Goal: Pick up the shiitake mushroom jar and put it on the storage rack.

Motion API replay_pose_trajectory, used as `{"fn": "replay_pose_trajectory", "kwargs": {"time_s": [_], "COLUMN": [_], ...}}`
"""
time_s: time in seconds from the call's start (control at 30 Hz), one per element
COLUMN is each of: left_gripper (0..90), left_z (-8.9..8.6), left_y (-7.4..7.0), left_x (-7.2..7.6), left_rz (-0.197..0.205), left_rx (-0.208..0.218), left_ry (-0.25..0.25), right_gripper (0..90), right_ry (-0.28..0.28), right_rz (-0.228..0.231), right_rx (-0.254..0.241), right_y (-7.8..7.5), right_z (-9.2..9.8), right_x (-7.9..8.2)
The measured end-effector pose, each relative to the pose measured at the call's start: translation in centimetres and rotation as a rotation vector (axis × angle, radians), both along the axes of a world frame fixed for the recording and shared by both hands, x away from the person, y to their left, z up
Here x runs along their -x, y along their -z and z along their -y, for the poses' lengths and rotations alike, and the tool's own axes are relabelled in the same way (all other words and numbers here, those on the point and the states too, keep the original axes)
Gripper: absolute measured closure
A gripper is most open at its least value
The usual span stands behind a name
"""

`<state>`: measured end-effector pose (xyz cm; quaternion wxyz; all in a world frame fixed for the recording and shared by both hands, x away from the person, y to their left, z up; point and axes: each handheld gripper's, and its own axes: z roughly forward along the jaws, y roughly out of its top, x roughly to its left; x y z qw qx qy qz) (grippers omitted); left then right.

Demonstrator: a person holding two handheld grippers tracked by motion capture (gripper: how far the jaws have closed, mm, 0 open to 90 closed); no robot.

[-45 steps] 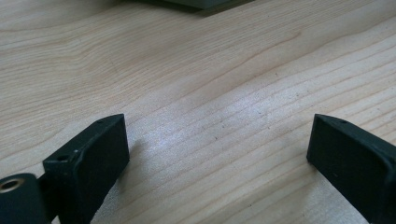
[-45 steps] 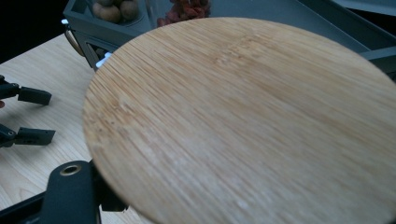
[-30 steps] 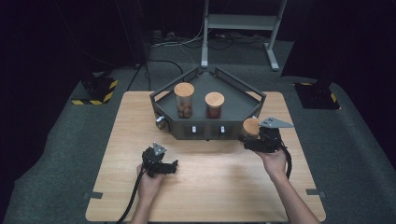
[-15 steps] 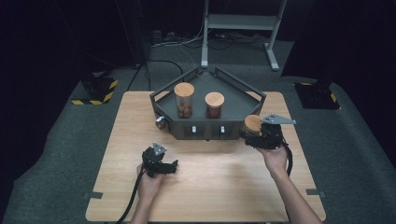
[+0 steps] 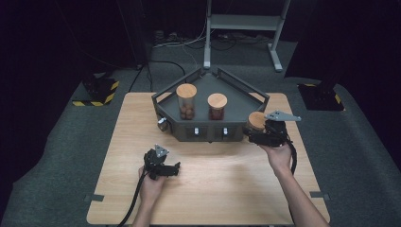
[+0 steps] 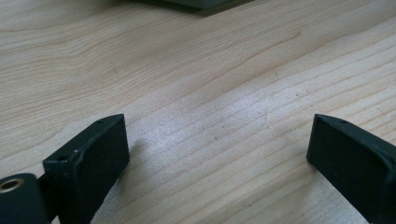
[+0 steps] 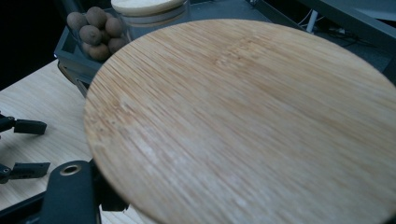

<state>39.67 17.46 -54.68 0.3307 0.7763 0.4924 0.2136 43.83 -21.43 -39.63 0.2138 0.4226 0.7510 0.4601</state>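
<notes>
A: Item one, nearest you: your left gripper [image 5: 176, 169], low over the wooden surface [image 5: 227, 189], jaws spread wide, nothing between them. In the left gripper view, bare wood grain lies between its two black fingers [image 6: 91, 158].

B: And item two?

A: Your right gripper [image 5: 255, 135], at the right front corner of the tray [image 5: 210, 130]. Its jaws are closed about as far as they go, clamped on a jar with a round wooden lid [image 7: 252, 121]. In the high view that jar [image 5: 256, 121] sits just at the tray's edge, held above the surface.

B: Orientation of the jar?

A: Lid face turned up and slightly toward the gripper's camera; its long axis runs roughly upright, a little tilted. The jar's body is hidden under the lid, so contents cannot be told.

B: Farther back?

A: Item three: two upright lidded jars standing in the tray, one with round brown pieces [image 5: 186, 101], one darker [image 5: 217, 107], side by side, apart from each other.
</notes>
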Motion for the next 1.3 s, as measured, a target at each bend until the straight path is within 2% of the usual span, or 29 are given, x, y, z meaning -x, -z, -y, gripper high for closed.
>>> {"fn": "replay_pose_trajectory", "kwargs": {"time_s": [0.53, 0.83, 1.1, 1.3], "left_gripper": [5.7, 5.7, 5.7, 5.7], "left_z": [0.0, 0.0, 0.0, 0.0], "left_y": [0.0, 0.0, 0.0, 0.0], "left_x": [0.0, 0.0, 0.0, 0.0], "left_rz": [0.000, 0.000, 0.000, 0.000], "left_rx": [-0.001, -0.001, -0.002, -0.001], "left_ry": [0.001, 0.000, 0.001, 0.000], "right_gripper": [25.1, 25.1, 25.2, 25.2], "right_ry": [0.003, 0.011, 0.026, 0.036], "right_rz": [0.013, 0.014, 0.012, 0.008], "right_rx": [0.002, -0.015, -0.038, -0.032], "right_y": [-1.6, -2.3, -2.6, -3.1], "right_z": [-1.0, -1.2, -0.9, -0.8], "right_x": [-1.4, -2.0, -2.6, -3.1]}}
